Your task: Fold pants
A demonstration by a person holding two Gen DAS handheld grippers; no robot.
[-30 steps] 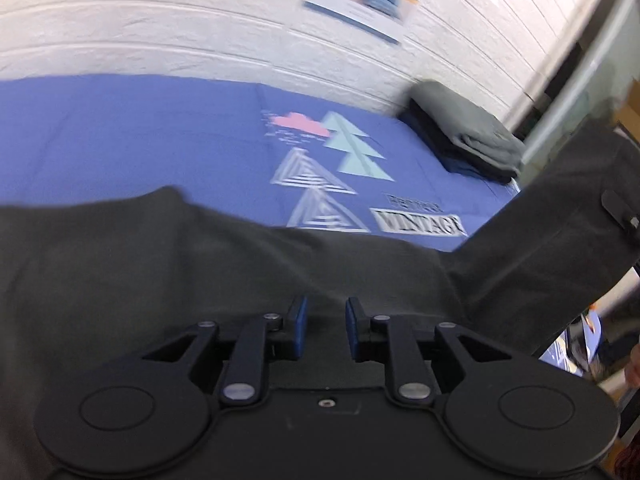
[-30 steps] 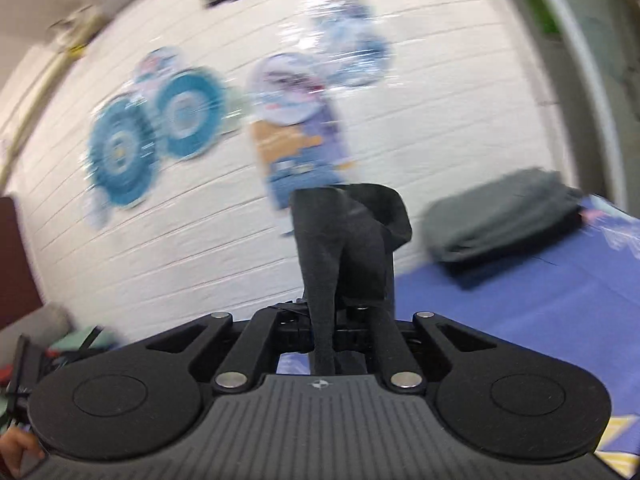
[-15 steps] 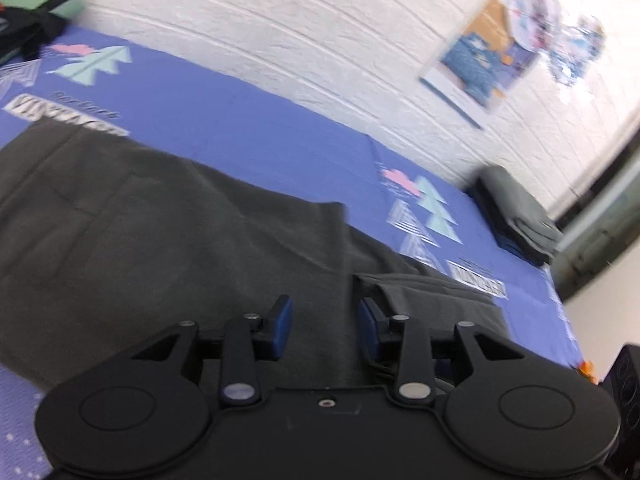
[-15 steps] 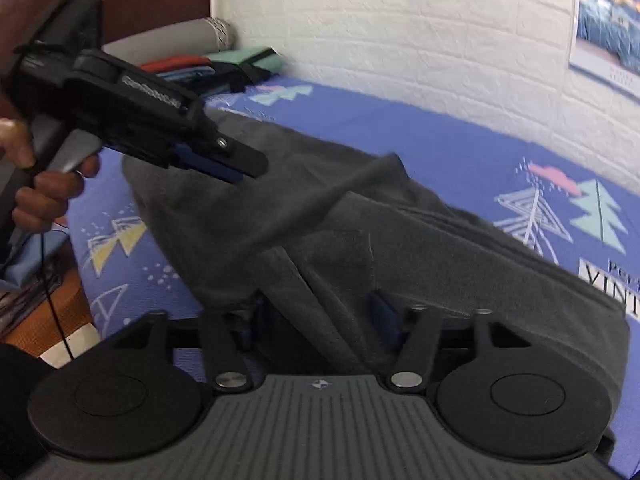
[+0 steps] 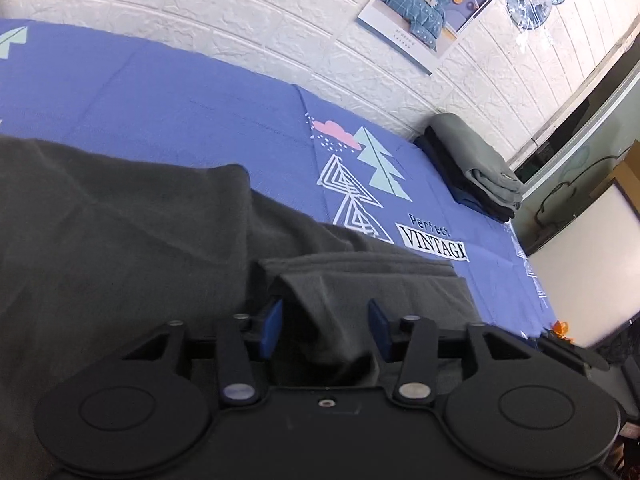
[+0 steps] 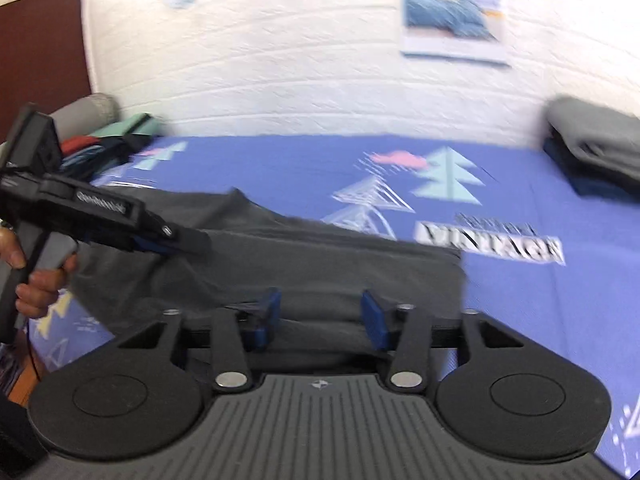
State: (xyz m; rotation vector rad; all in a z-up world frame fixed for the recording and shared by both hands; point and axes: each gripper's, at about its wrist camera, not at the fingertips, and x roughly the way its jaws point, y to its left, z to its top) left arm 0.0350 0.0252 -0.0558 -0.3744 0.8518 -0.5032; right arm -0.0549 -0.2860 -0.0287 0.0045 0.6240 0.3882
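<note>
The dark grey pants [image 5: 120,240] lie on the blue bedsheet [image 5: 180,112], folded over themselves, with a layered edge at the right [image 5: 380,272]. My left gripper [image 5: 326,326] is open just above the folded cloth, a ridge of fabric rising between its blue pads. My right gripper [image 6: 320,316] is open over the pants [image 6: 320,260] near their right edge. The left gripper also shows in the right wrist view [image 6: 160,240], held by a hand over the pants' left part.
A stack of folded grey and dark clothes [image 5: 472,168] sits at the bed's far right by the white brick wall [image 5: 240,20]. More folded clothes [image 6: 116,140] lie at the far left by a headboard. The bed edge [image 5: 540,312] is at the right.
The right gripper brought the lifted pant leg down onto the bed and let go; its jaws opened. The left gripper's jaws opened wider. The pants now lie folded on the sheet.
</note>
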